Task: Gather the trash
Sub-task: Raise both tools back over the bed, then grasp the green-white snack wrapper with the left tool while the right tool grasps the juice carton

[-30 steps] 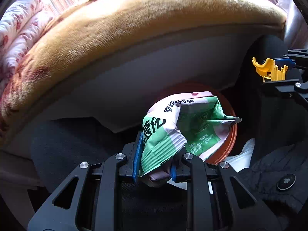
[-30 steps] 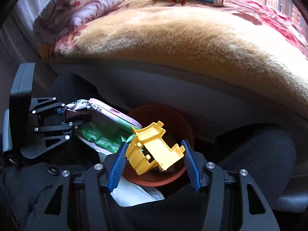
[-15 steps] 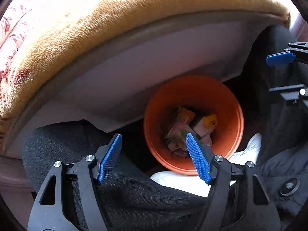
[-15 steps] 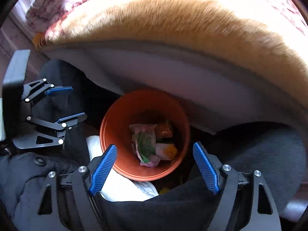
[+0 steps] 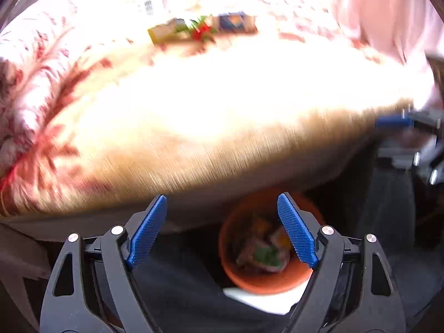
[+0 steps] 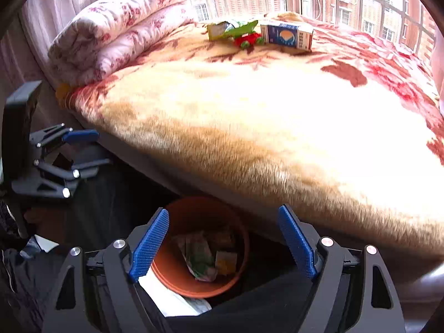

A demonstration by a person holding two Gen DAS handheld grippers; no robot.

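Observation:
An orange bin (image 6: 172, 274) stands on the floor by the bed, holding a green and white wrapper (image 6: 198, 258) and a yellow piece (image 6: 226, 262); it also shows blurred in the left wrist view (image 5: 263, 283). My right gripper (image 6: 223, 245) is open and empty above the bin. My left gripper (image 5: 222, 230) is open and empty beside the bin; it appears at the left of the right wrist view (image 6: 83, 149). On the far bed lie a green and yellow wrapper (image 6: 230, 29), a red and green toy (image 6: 248, 40) and a blue and white carton (image 6: 288, 36).
A tan and red floral blanket (image 6: 277, 105) covers the bed. A rolled floral quilt (image 6: 116, 33) lies at its left end. Windows stand behind the bed. Dark clothing and something white (image 6: 172, 299) lie by the bin.
Both grippers opened and dropped the green wrapper and the yellow piece into the bin. Both then rose and tilted up toward the bed top.

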